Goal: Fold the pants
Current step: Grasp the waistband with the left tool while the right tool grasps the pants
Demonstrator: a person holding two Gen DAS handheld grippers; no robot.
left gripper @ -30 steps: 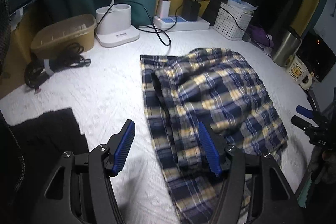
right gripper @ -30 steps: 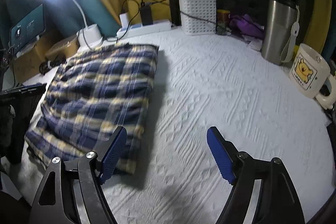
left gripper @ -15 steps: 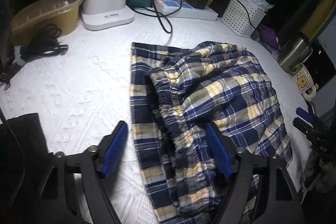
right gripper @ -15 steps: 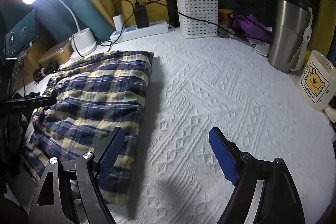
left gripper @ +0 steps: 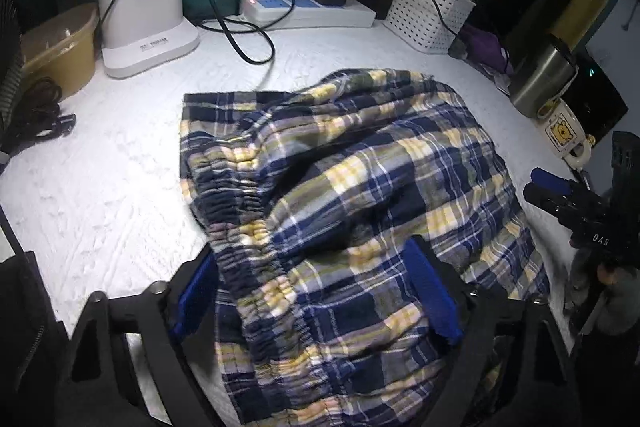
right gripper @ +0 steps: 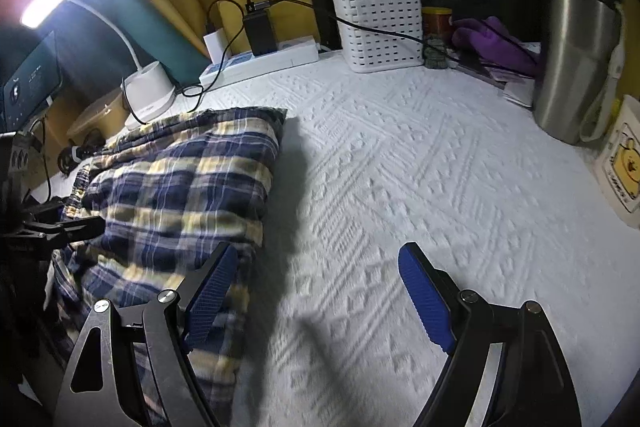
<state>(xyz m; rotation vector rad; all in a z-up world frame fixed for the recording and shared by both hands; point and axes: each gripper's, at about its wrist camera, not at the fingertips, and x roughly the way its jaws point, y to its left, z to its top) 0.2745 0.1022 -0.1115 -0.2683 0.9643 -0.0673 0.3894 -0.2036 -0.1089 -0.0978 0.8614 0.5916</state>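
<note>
left wrist: plaid pants (left gripper: 360,195) between spread jaws.

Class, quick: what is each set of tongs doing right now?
Left tongs: open, straddling the plaid pants.
Right tongs: open, holding nothing.

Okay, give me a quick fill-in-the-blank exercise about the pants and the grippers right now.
1. The pants have a blue and yellow ____ pattern.
2. The elastic waistband lies between the fingers of the ____ gripper.
3. The right gripper is ____, holding nothing.
4. The steel tumbler stands beside a cartoon ____.

Missing: plaid; left; open; mug
</note>
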